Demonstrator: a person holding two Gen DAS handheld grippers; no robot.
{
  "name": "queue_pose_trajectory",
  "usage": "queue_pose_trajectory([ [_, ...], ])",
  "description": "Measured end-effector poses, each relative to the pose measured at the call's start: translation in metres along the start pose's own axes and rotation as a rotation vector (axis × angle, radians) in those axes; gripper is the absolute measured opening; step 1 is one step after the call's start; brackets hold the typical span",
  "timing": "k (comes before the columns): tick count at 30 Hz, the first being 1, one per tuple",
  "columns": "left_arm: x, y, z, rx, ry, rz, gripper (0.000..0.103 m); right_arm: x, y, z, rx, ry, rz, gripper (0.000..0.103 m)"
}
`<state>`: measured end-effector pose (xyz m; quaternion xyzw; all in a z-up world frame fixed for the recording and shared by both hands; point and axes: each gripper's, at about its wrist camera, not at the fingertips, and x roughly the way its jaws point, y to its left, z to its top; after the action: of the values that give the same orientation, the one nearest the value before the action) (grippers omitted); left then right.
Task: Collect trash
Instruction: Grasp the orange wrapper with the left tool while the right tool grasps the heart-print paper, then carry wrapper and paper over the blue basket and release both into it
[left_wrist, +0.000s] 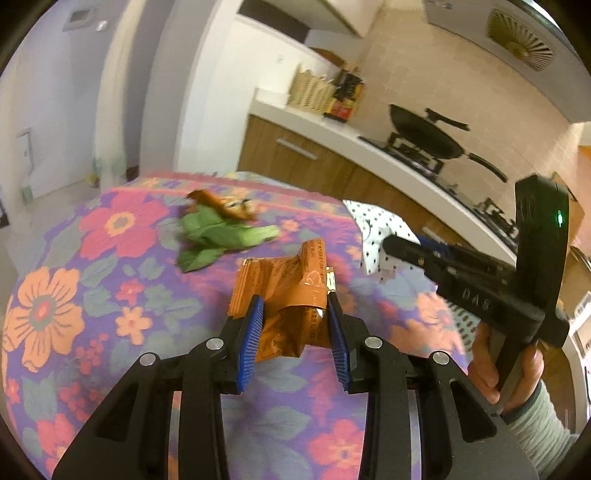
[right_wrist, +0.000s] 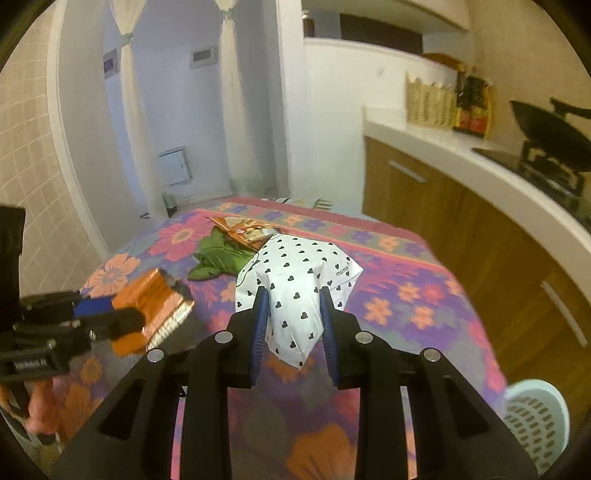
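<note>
My left gripper (left_wrist: 294, 299) is shut on a crumpled orange wrapper (left_wrist: 284, 280), held just above the flowered tablecloth (left_wrist: 92, 258). My right gripper (right_wrist: 294, 293) is shut on a white paper with black hearts (right_wrist: 295, 273), whose loose end hangs below the pads. In the left wrist view that paper (left_wrist: 373, 229) shows at the tip of the right gripper (left_wrist: 400, 249). In the right wrist view the orange wrapper (right_wrist: 155, 299) sticks out of the left gripper (right_wrist: 110, 314). Green leaves (left_wrist: 218, 236) and another orange snack wrapper (left_wrist: 225, 205) lie on the far part of the table.
A kitchen counter (left_wrist: 332, 125) with a black wok (left_wrist: 428, 133) on a stove and a woven basket (left_wrist: 310, 92) runs along the right. A pale blue slotted basket (right_wrist: 535, 417) stands on the floor by the table's right edge. A hand (left_wrist: 517, 369) grips the right tool.
</note>
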<state>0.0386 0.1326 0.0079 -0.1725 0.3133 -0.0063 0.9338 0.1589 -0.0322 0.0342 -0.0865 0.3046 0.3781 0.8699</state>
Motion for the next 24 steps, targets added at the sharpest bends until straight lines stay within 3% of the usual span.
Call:
queue_pose_trajectory([
  [8,0.008,-0.067,0.001,0.101,0.003,-0.065,0.033,-0.058,-0.037,-0.037,0.035,-0.031,-0.131,0.024],
  [15,0.040,-0.139,-0.001,0.218,0.052,-0.129,0.033,-0.097,-0.097,-0.081,0.144,-0.024,-0.246,0.024],
  [24,0.087,-0.223,-0.017,0.336,0.135,-0.207,0.033,-0.134,-0.167,-0.130,0.289,-0.019,-0.329,0.024],
])
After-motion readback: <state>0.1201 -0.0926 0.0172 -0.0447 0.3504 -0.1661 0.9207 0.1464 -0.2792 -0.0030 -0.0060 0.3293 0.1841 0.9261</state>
